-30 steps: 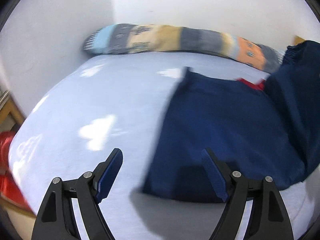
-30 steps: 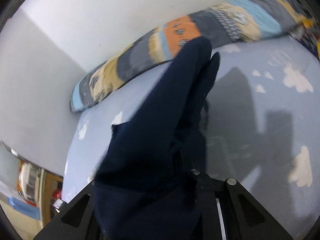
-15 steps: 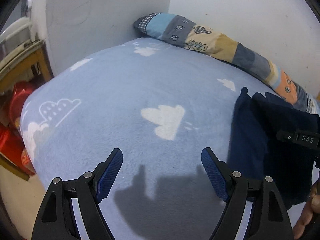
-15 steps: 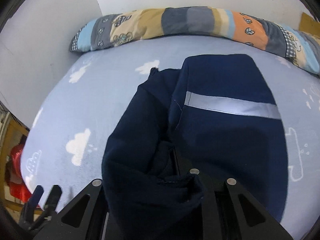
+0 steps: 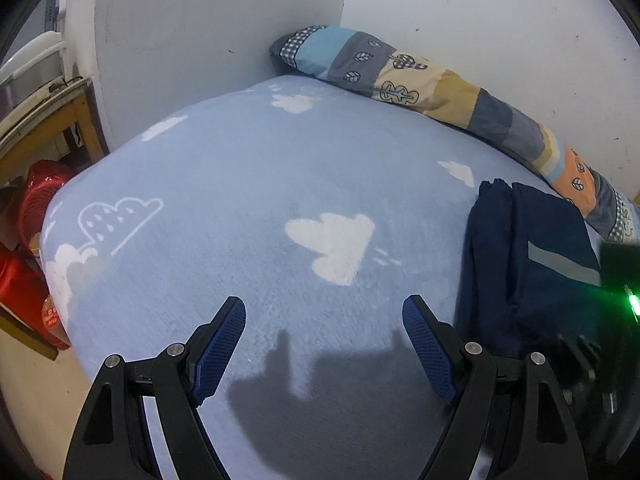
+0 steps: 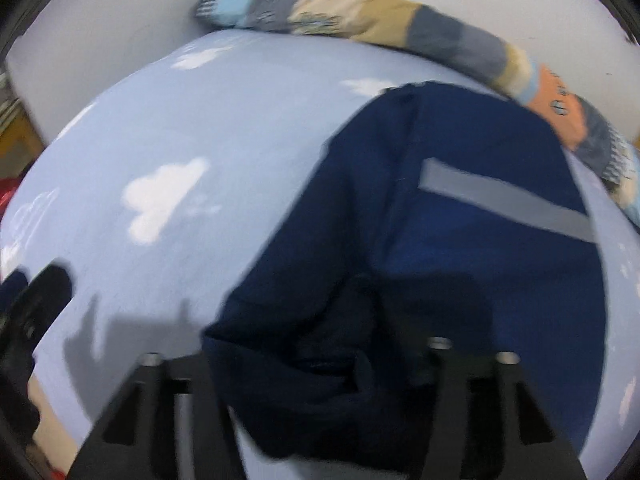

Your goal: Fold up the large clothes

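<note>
A navy garment (image 6: 460, 240) with a grey reflective stripe lies folded on the light blue cloud-print bed (image 5: 280, 184). It also shows at the right in the left wrist view (image 5: 528, 272). My left gripper (image 5: 324, 344) is open and empty over bare blanket, left of the garment. My right gripper (image 6: 320, 364) has its arms spread, and the garment's near edge is bunched over them. Its fingertips are hidden under the cloth. The right gripper's body shows at the right edge of the left wrist view (image 5: 616, 320).
A long patchwork bolster (image 5: 440, 92) lies along the white wall at the back. A wooden stand (image 5: 60, 120) and red items (image 5: 36, 208) sit off the bed's left side. The left gripper (image 6: 28, 320) shows at the left edge of the right wrist view.
The right gripper brought the lifted garment down onto the bed, folded over, and its arms have spread. The left gripper swung left, away from the garment, staying open.
</note>
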The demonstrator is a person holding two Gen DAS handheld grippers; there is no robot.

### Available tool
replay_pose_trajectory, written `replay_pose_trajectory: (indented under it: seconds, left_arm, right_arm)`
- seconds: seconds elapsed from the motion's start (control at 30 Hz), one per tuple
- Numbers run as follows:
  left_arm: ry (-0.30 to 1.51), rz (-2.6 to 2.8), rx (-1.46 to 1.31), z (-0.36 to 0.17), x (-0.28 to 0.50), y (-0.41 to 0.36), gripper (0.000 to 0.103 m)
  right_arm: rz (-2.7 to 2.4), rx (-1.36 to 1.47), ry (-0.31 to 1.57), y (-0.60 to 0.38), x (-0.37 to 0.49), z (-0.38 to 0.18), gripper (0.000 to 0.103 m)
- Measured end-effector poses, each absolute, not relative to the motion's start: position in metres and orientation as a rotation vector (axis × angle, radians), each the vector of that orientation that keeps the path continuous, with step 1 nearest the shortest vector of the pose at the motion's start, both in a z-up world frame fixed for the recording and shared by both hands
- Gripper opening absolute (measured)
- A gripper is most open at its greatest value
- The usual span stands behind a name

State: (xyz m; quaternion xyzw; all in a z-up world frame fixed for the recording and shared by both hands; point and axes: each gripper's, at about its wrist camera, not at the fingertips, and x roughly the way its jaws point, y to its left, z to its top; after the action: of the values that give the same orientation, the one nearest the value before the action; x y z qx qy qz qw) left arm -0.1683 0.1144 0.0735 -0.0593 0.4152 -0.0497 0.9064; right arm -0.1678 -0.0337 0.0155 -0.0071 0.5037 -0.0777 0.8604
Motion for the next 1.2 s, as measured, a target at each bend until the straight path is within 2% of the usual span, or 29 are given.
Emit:
replay_pose_trajectory:
  seconds: [0.03,0.1,0.2,0.33,0.47,0.5,0.57,0.6,0.63,0.67,0.77,0.9,1.0,1.1,1.2]
  left_arm:
    - [0.856,-0.096,-0.13,0.073,-0.168,0.115,0.081]
    - [0.857,-0.086,-0.15,0.074,-0.169,0.116,0.081]
    - [0.843,-0.088,-0.147,0.076,-0.172,0.113,0.081]
    - [0.812,-0.127,-0.113,0.079,-0.177,0.096,0.081]
    - [0.769,-0.23,-0.074,0.082,-0.185,0.067,0.081]
    - [0.752,-0.262,-0.068,0.084,-0.188,0.06,0.081]
    - [0.725,-0.352,-0.055,0.086,-0.195,0.041,0.081]
    - [0.72,-0.395,-0.046,0.086,-0.198,0.032,0.081]
    - [0.716,-0.435,-0.033,0.087,-0.201,0.023,0.081]
    - [0.711,-0.478,-0.001,0.086,-0.205,0.01,0.081]
    - [0.731,-0.545,0.077,0.077,-0.209,-0.014,0.081]
    - [0.901,-0.488,0.188,0.042,-0.191,-0.03,0.081]
    - [0.924,-0.471,0.161,0.039,-0.184,-0.022,0.082]
    - [0.892,-0.473,0.193,0.043,-0.187,-0.023,0.082]
    - [0.877,-0.482,0.215,0.043,-0.189,-0.024,0.082]
  right_arm:
    - [-0.119,-0.018,1.055,-0.028,-0.171,0.017,0.077]
    - [-0.047,-0.031,1.061,-0.019,-0.18,0.021,0.079]
    - [0.093,0.092,1.083,-0.033,-0.195,0.029,0.079]
    - [0.33,0.339,1.045,-0.069,-0.227,0.065,0.068]
    - [0.212,0.484,0.855,-0.145,-0.256,0.115,0.068]
    - [0.126,0.48,0.815,-0.17,-0.264,0.123,0.065]
    - [-0.047,0.472,0.814,-0.207,-0.276,0.124,0.043]
    - [-0.09,0.479,0.831,-0.219,-0.279,0.12,0.024]
    - [-0.122,0.501,0.853,-0.231,-0.284,0.112,0.012]
    - [-0.12,0.521,0.856,-0.238,-0.287,0.105,0.01]
    - [-0.081,0.523,0.886,-0.233,-0.288,0.077,0.01]
    - [-0.078,0.425,0.937,-0.203,-0.279,0.048,0.012]
    - [-0.05,0.448,0.998,-0.214,-0.262,0.031,0.013]
    - [0.045,0.522,1.052,-0.231,-0.249,0.051,0.014]
    - [0.035,0.567,0.924,-0.265,-0.23,0.092,0.014]
